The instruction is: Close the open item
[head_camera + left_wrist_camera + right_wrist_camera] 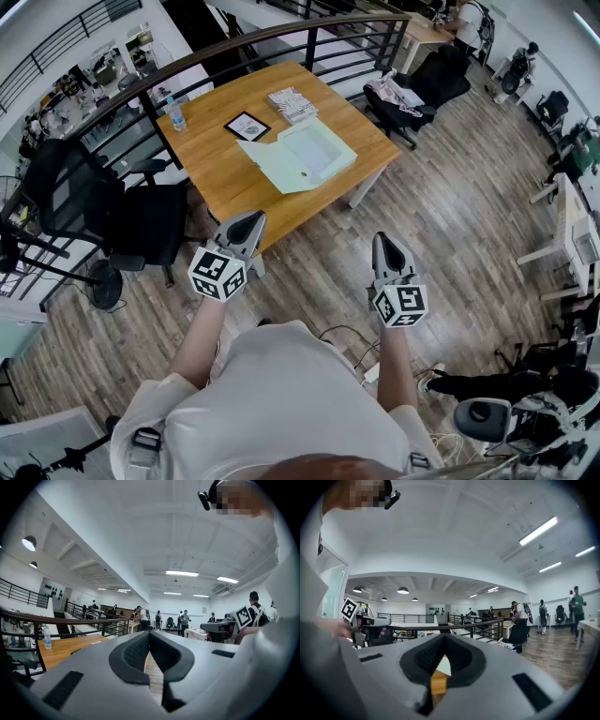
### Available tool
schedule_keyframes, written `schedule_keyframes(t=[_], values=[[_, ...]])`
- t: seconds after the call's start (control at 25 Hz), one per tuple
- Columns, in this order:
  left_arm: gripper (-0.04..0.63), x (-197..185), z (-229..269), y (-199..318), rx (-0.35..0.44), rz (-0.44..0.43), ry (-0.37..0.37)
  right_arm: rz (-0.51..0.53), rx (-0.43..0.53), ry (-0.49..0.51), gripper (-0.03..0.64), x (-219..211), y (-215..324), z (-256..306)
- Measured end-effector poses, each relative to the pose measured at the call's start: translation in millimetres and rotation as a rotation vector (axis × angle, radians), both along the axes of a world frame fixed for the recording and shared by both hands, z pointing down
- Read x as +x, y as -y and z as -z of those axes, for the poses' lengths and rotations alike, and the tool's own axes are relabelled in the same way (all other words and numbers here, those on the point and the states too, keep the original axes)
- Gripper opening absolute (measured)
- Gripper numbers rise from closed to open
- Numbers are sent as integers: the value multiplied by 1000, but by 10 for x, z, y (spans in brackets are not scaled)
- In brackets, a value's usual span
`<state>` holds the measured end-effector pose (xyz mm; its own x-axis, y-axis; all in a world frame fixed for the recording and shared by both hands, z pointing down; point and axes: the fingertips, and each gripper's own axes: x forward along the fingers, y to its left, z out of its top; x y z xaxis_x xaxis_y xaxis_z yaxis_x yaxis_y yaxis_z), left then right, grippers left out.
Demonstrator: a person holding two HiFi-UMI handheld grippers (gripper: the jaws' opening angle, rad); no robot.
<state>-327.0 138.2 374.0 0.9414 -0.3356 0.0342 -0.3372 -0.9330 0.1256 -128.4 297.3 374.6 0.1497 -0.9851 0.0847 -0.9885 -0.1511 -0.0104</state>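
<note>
Folder (298,155), pale green, spread open near the middle of the wooden surface (220,183), well apart from either hand. Left hand-held gripper (251,223) and right hand-held gripper (386,244) level, short of the near edge, jaws together, nothing gripped. Probably best done by stepping in first, then parting one pair of jaws, catching the free edge of the flat flap and swinging it over onto the other half while steadying that half with the spare one. Worth minding the card (247,126) just beside.
</note>
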Motion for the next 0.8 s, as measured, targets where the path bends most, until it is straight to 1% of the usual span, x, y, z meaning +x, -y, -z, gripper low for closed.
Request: schedule_keyframes(t=[0.4,0.64,0.8], values=[[-6,-39,-16,-47,-5,3,4,16,3,-11,3,-70,-36,28],[-6,5,-5,-58,-9,6,11,-13,6,27,3,41,-54,34],[-6,53,-29,-73,-19,13,11,-8,1,37,3,95,-73,3]])
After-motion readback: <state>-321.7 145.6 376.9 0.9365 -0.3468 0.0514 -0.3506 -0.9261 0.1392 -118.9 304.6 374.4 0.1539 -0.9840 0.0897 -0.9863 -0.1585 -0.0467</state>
